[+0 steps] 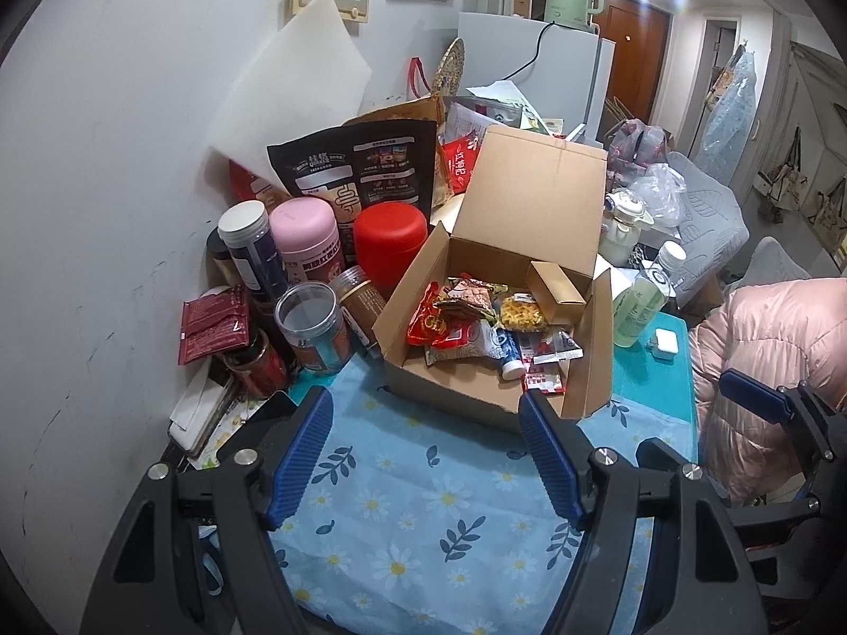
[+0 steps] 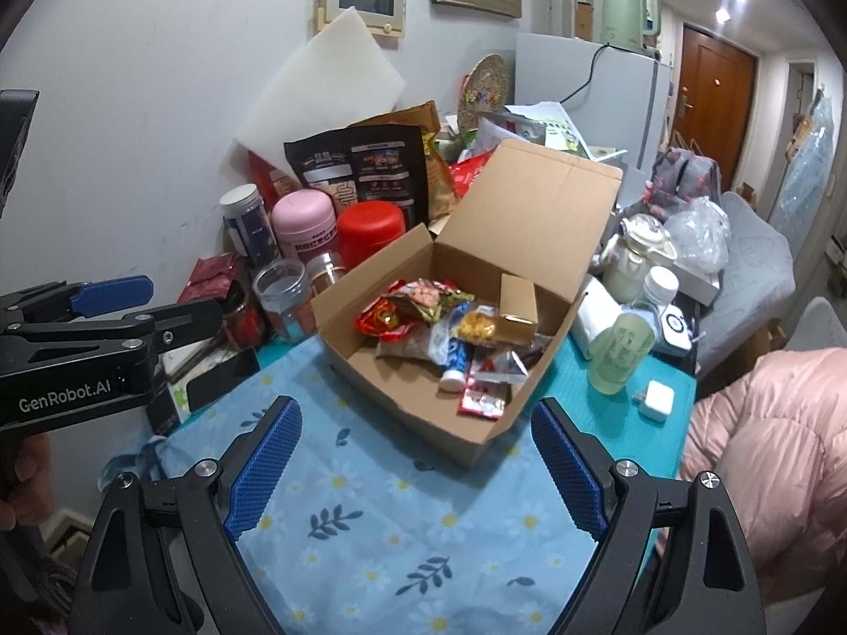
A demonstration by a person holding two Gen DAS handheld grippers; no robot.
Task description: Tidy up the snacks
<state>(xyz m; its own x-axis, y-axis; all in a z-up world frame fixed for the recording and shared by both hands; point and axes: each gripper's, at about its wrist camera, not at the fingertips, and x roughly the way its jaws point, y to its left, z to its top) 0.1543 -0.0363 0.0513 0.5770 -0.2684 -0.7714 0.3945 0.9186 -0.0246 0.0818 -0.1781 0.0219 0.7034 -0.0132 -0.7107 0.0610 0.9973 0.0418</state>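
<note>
The open cardboard box [image 1: 479, 389] sits on the table's flowered cloth [image 1: 402, 502], holding the snack packets [image 2: 423, 312] and a small gold carton [image 2: 517, 299]. Both the left gripper [image 1: 426, 455] and the right gripper [image 2: 415, 468] hover in front of the box, jaws spread and empty. Jars [image 1: 389, 235] stand left of the box.

You have one cardboard box [image 2: 534, 201] on one floral cloth [image 2: 370, 502], and inside it one small gold carton [image 2: 517, 299] and one white-capped tube [image 2: 456, 365] among roughly half a dozen snack packets, too piled up to count exactly. To its left stand about seven jars: one pink [image 2: 304, 225], one red [image 2: 370, 230], one white-lidded [image 2: 244, 222], the rest clear or dark. You also have one green bottle [image 2: 619, 354], one white charger [image 2: 655, 399], one kettle [image 2: 630, 16] and two grippers.
</note>
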